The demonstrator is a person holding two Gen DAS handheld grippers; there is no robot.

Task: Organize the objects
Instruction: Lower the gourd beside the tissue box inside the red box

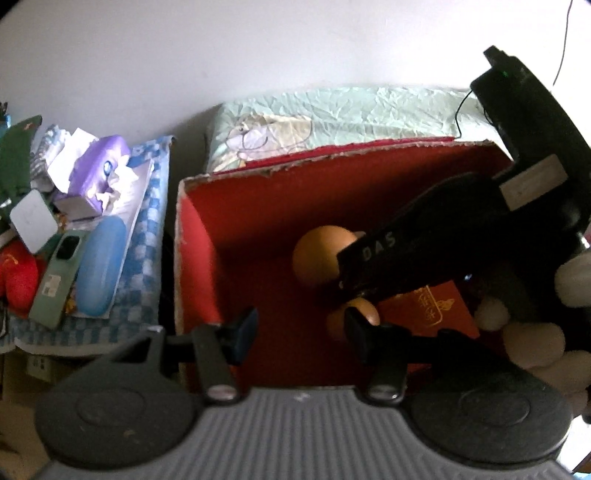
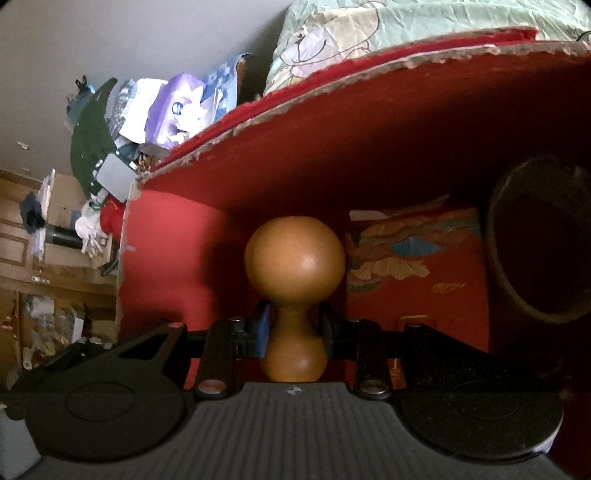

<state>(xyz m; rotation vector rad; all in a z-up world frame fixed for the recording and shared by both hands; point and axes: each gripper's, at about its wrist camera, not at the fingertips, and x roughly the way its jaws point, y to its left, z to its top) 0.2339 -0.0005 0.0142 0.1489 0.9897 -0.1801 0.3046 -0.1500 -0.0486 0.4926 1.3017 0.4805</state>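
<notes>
The red box point(image 2: 424, 122) contains a wooden gourd point(image 2: 295, 258), a red booklet point(image 1: 432, 310) and a dark cylinder point(image 2: 539, 240). Right claw point(image 2: 294, 328) grips the gourd's waist inside the box. Left claw point(image 1: 301, 332) stands open, empty.

A wrinkled pale-green pillow point(image 1: 332, 110) lies behind, against a plain white wall point(image 1: 258, 44).

Gourd point(image 2: 294, 258) between the right gripper point(image 2: 294, 328) fingers inside the box point(image 2: 369, 122), cylinder point(image 2: 535, 240) to its right, pillow point(image 2: 424, 22) behind the box.
</notes>
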